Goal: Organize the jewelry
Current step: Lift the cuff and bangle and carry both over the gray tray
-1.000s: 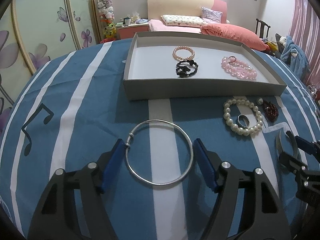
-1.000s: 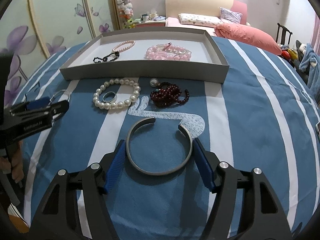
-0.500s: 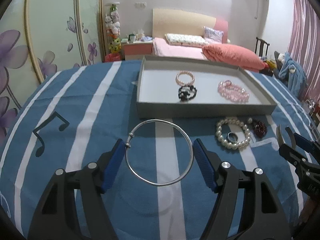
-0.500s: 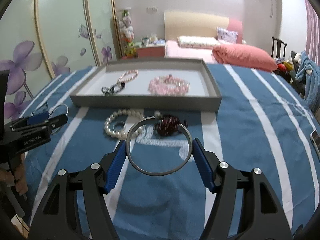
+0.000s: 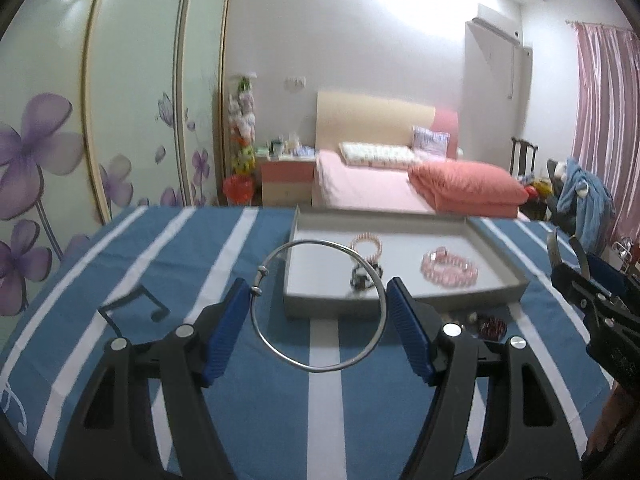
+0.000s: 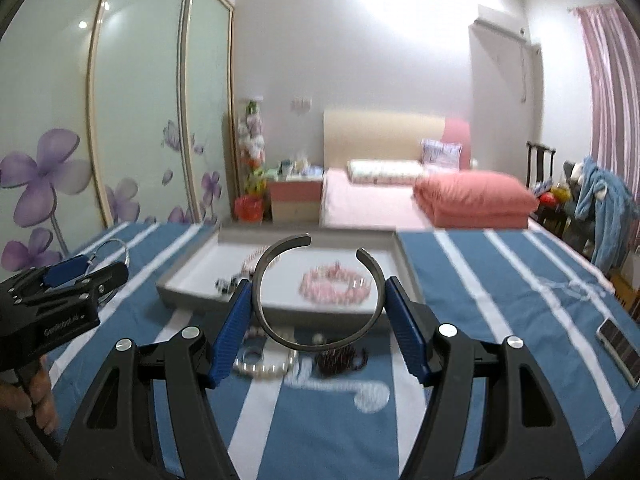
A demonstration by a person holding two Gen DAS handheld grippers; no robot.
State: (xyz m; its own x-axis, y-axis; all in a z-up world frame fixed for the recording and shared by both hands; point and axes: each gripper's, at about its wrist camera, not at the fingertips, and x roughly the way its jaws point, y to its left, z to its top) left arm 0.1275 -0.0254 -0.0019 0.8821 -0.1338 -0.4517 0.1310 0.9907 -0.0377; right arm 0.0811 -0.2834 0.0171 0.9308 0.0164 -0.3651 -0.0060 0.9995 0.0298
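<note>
Now we hold a thin silver ring bangle [image 5: 320,306] in our left gripper [image 5: 318,320] and a grey open cuff [image 6: 316,294] in our right gripper [image 6: 318,320], both above the striped cloth [image 5: 256,412], before the tray's near wall [image 5: 400,306]. Pearls [image 6: 260,368] below look blurry.

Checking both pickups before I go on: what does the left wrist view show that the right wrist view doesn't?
Only left wrist: the thin closed bangle seen whole, clamped in the left gripper, and a music note on the cloth.
Only right wrist: the open cuff seen whole in the right gripper, the pearl bracelet, a phone.
Both: the grey tray, its pink bead bracelet, the striped blue cloth.
</note>
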